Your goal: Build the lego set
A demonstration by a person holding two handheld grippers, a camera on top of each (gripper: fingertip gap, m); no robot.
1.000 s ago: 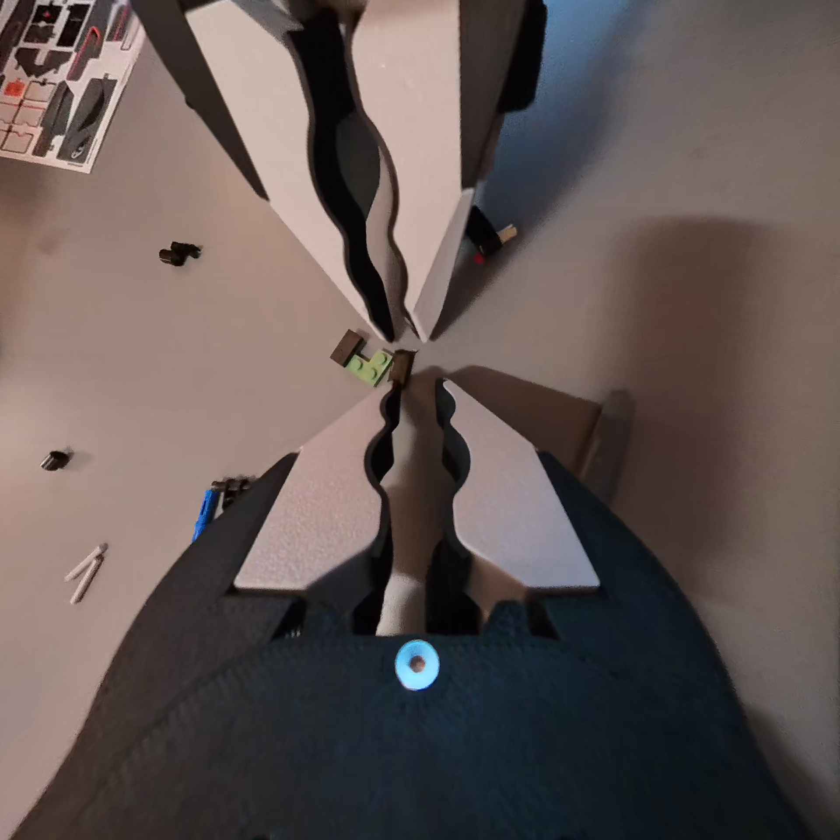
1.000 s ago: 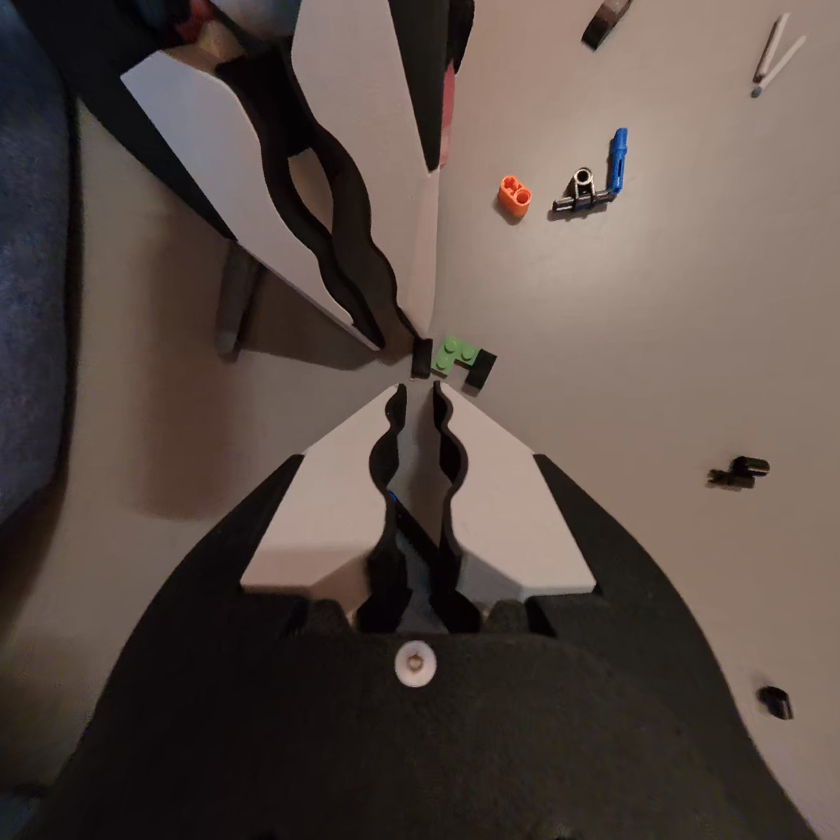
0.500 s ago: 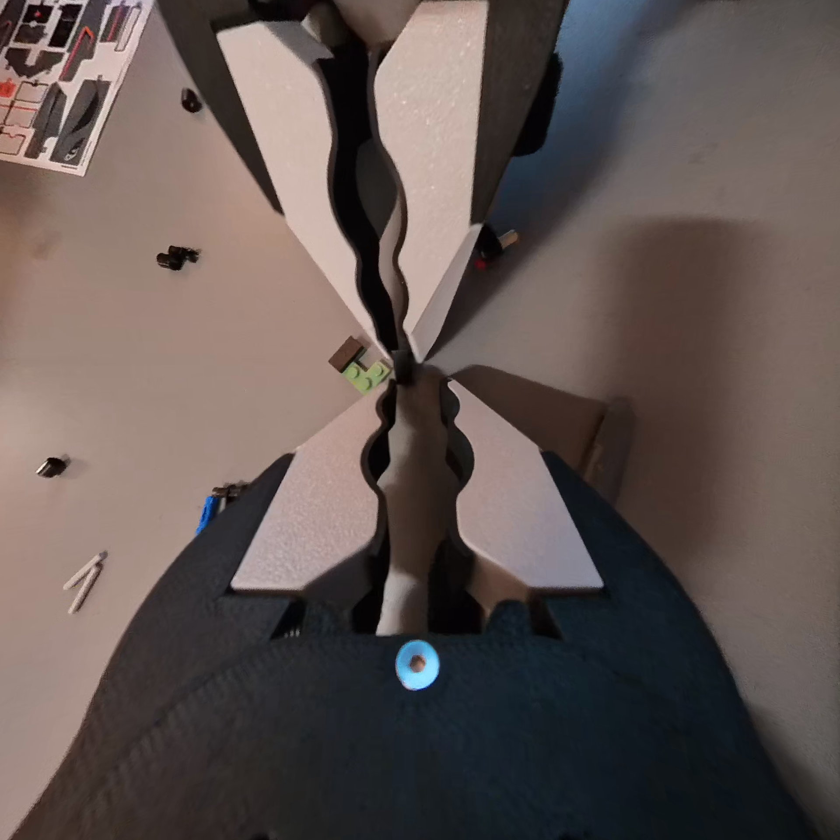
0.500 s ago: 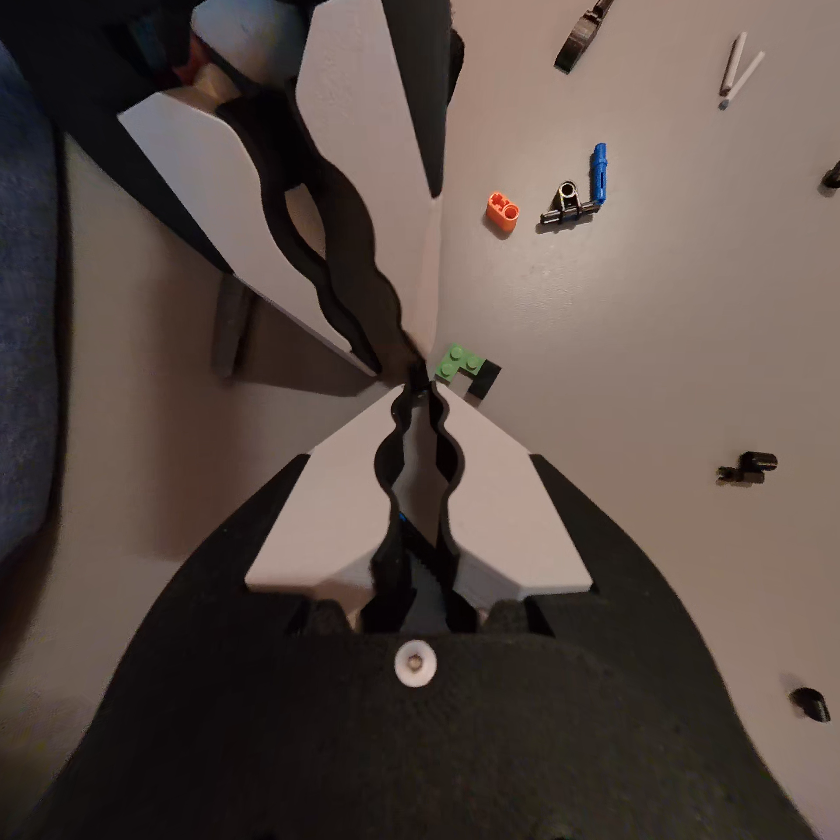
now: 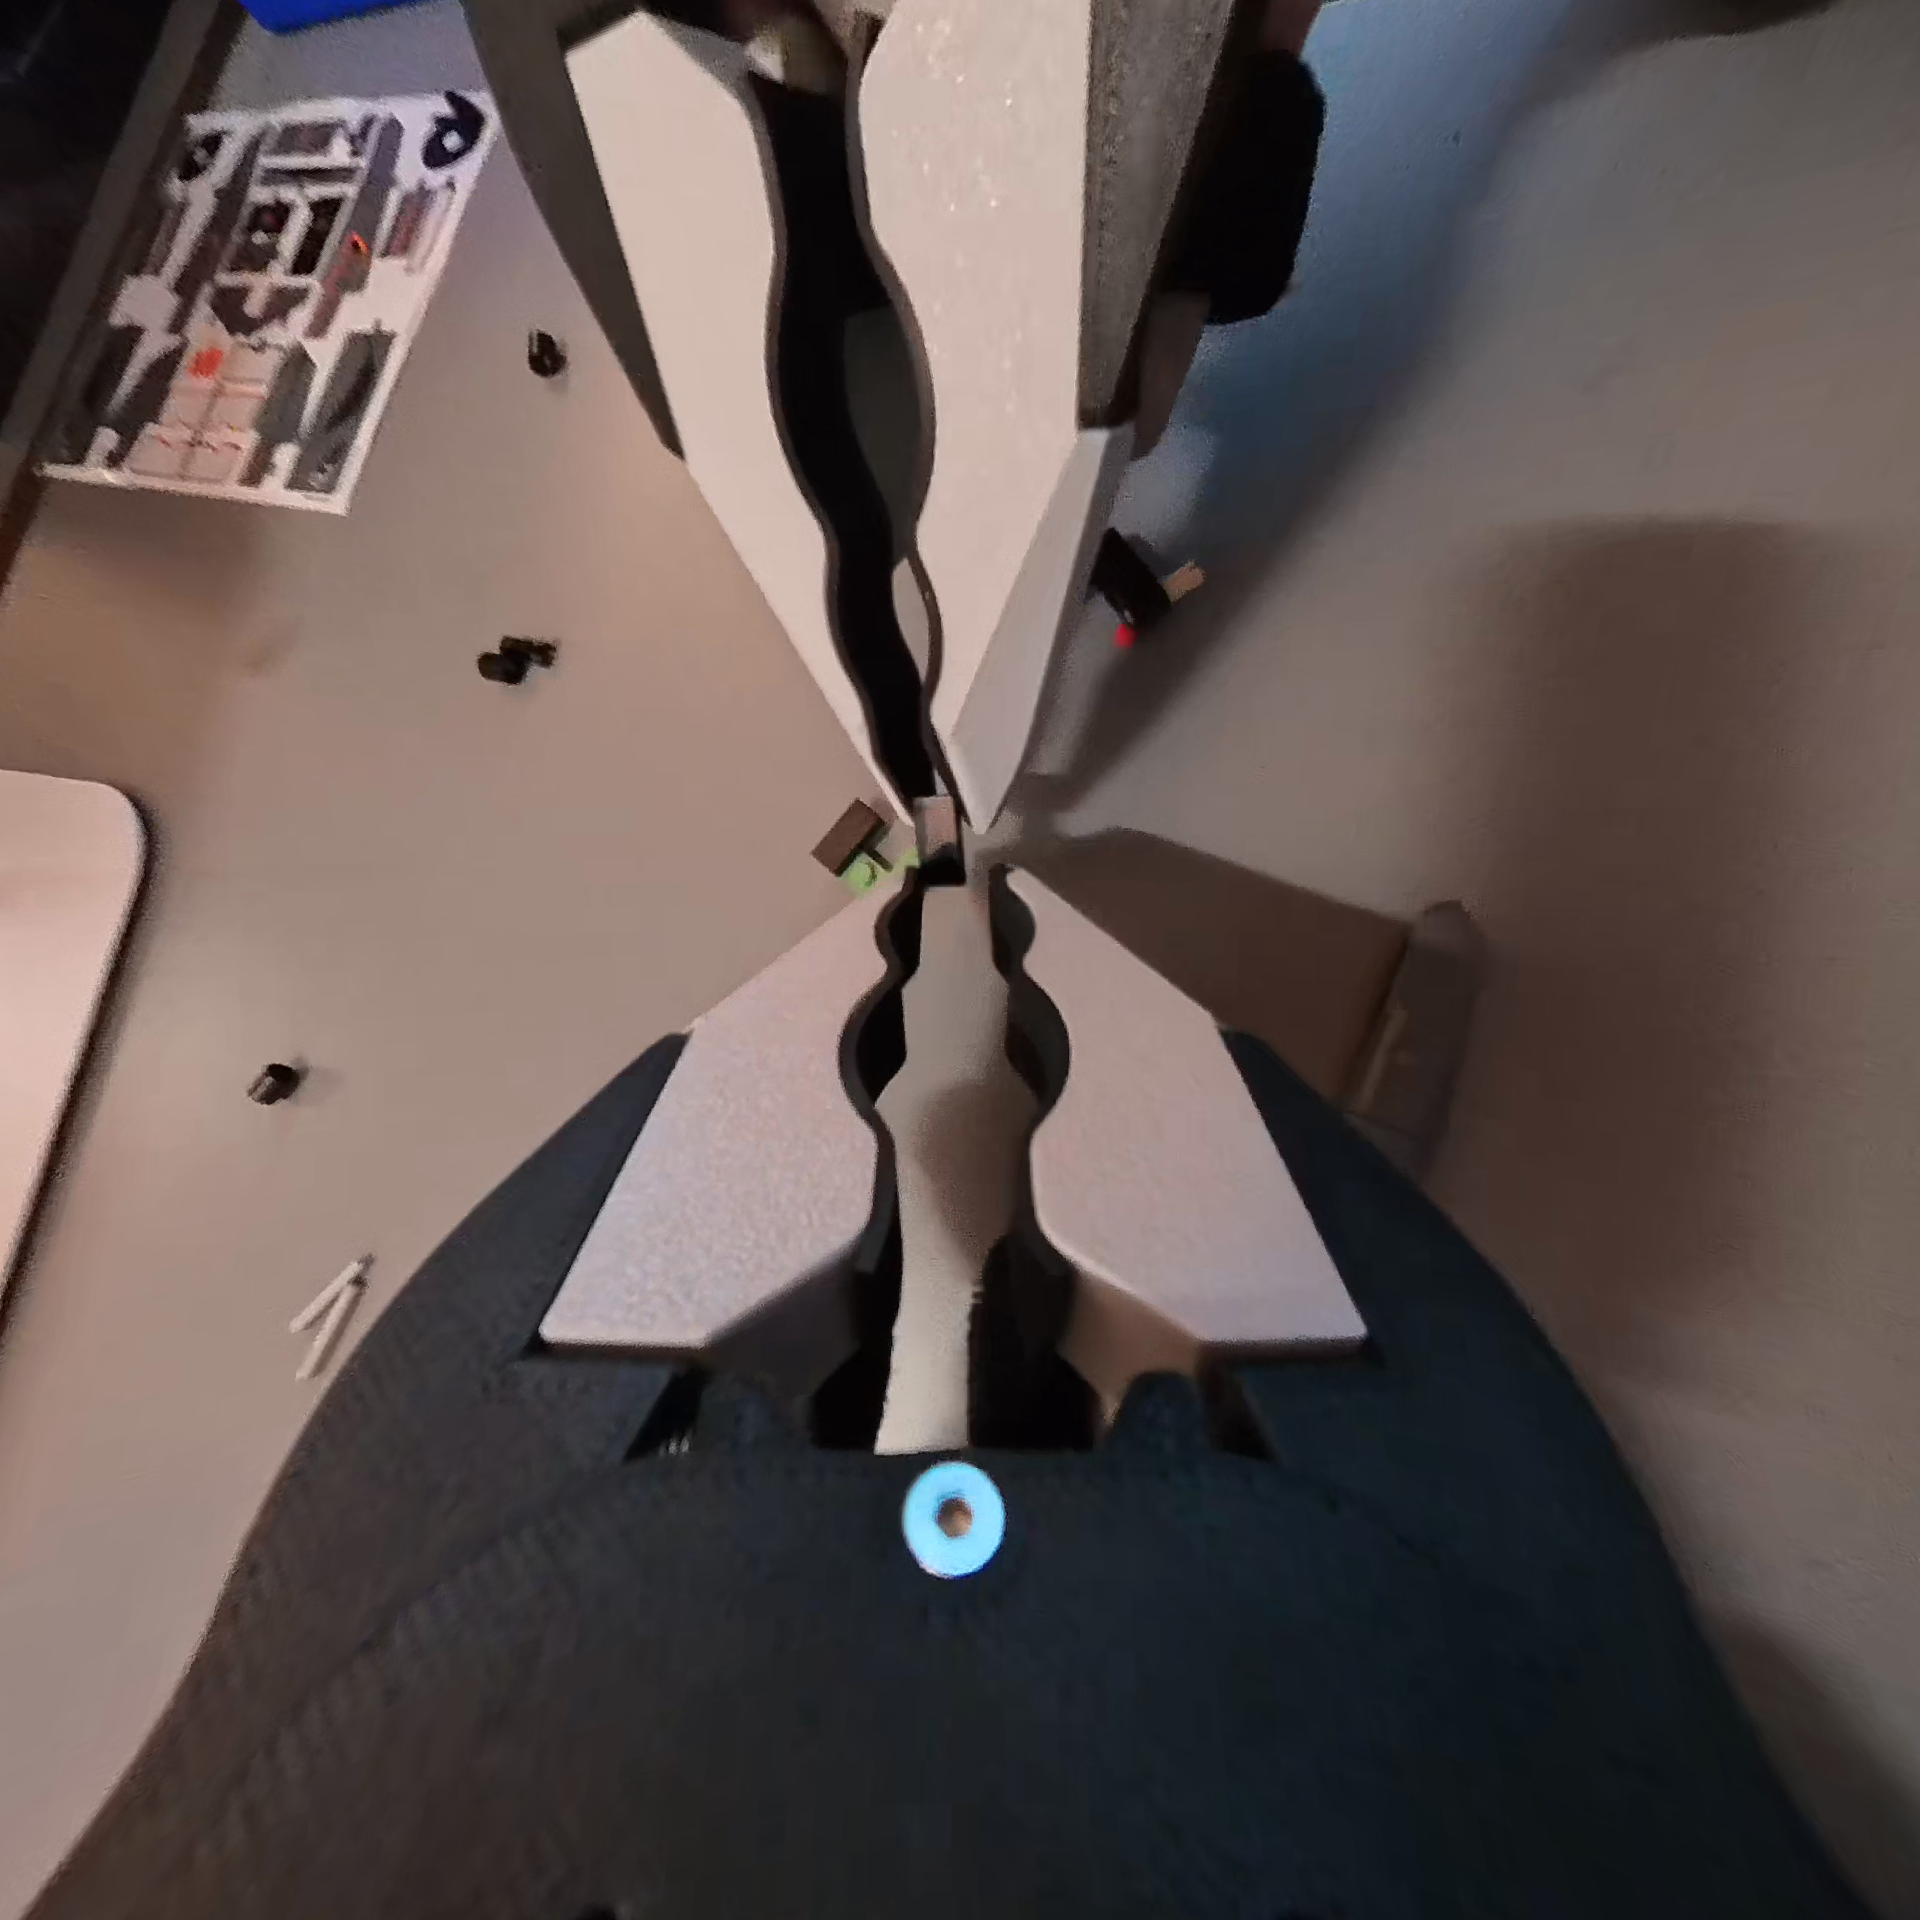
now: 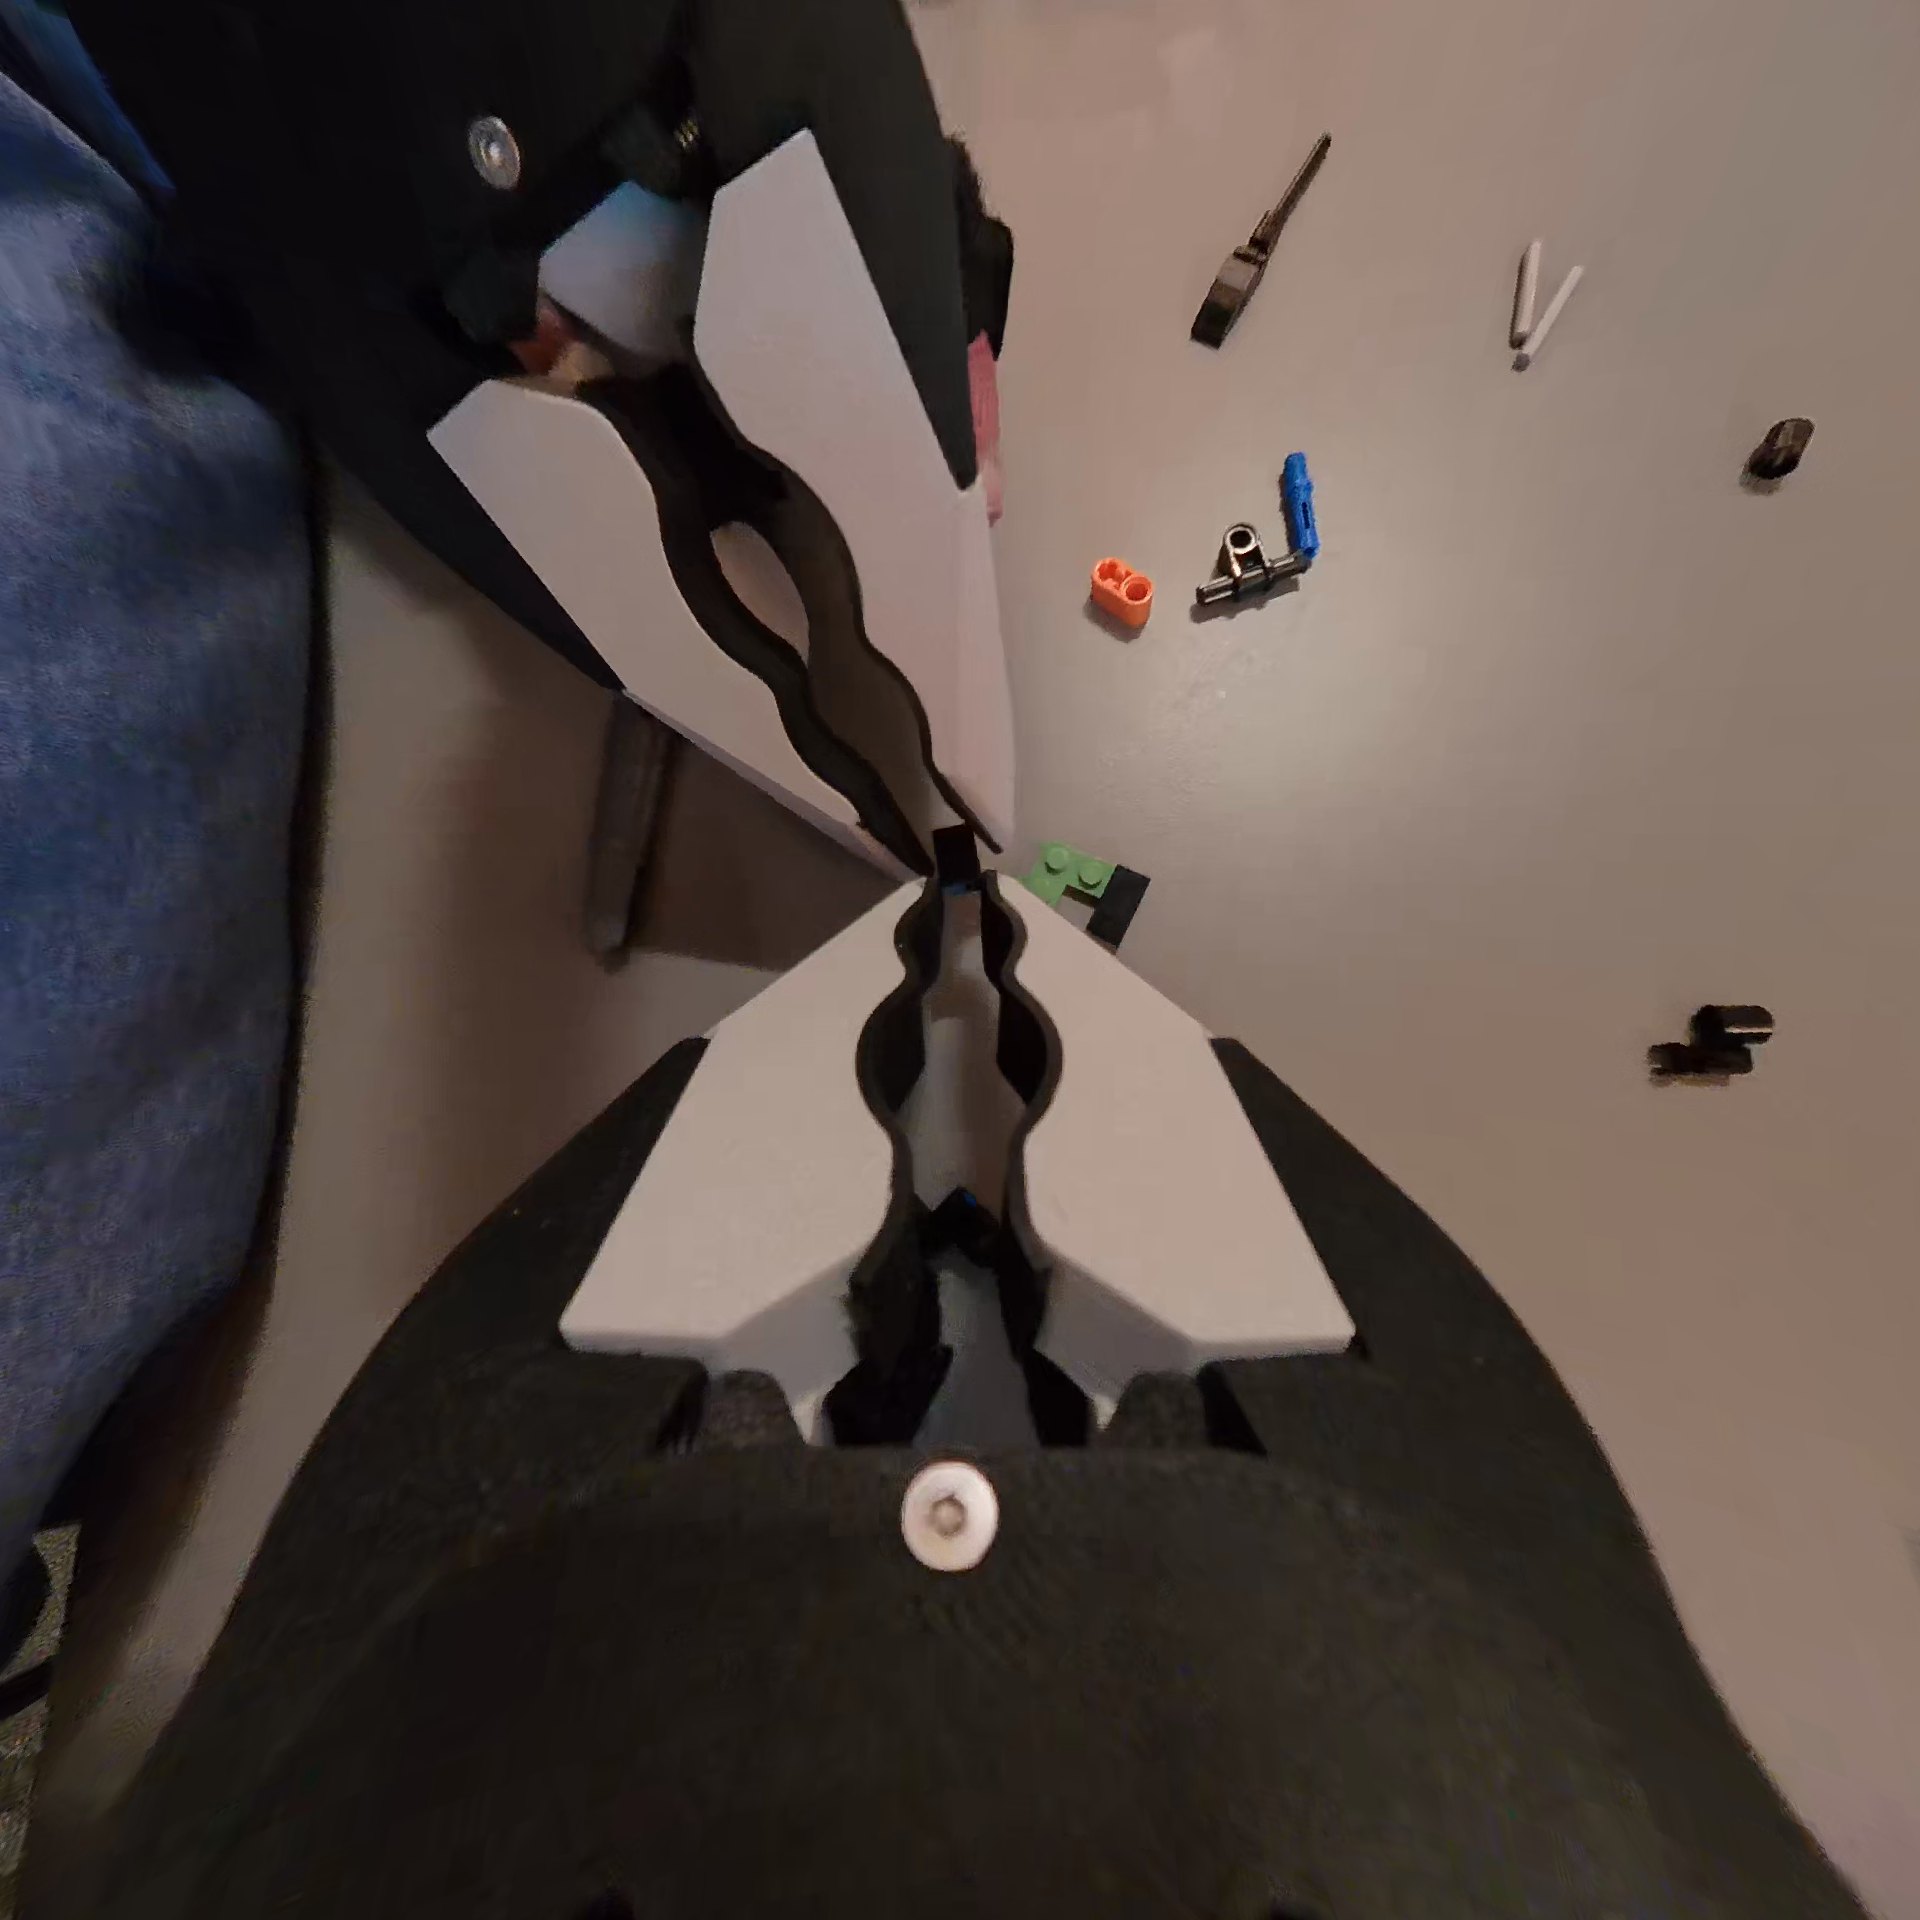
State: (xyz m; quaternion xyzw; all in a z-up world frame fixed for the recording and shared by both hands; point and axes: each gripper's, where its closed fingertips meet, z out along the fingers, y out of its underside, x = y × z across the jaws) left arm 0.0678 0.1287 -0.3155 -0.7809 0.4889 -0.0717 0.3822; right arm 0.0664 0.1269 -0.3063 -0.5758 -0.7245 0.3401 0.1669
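Working across the left wrist view: far left there's a sticker sheet (image 5: 249, 301) lying flat on the counter (image 5: 1558, 727). A couple of loose black connectors (image 5: 514, 660) and two thin white rods (image 5: 332, 1314) are scattered below it, well apart from each other.

Dead centre is where you've got both tools. Your left gripper (image 5: 948, 888) comes up from the bottom with its fingers narrowed right down, and the tips are clamped on the small black piece (image 5: 940, 847). Your right gripper (image 6: 958, 896) meets it tip to tip from the opposite side. Its fingers are just as narrow and pinch the other end of that same piece. So the piece sits right between the two sets of tips, just beside the green corner plate (image 5: 868, 873). That plate has a dark brick (image 5: 847, 836) touching its far end.

Right of the tools there's a grey bar (image 5: 1423, 1029) in shadow.

In the right wrist view, an orange connector (image 6: 1122, 592) and a blue pin (image 6: 1299, 504) lie further right on the counter, well clear of the tips. I can't tell if the black piece is resting on the counter or not.
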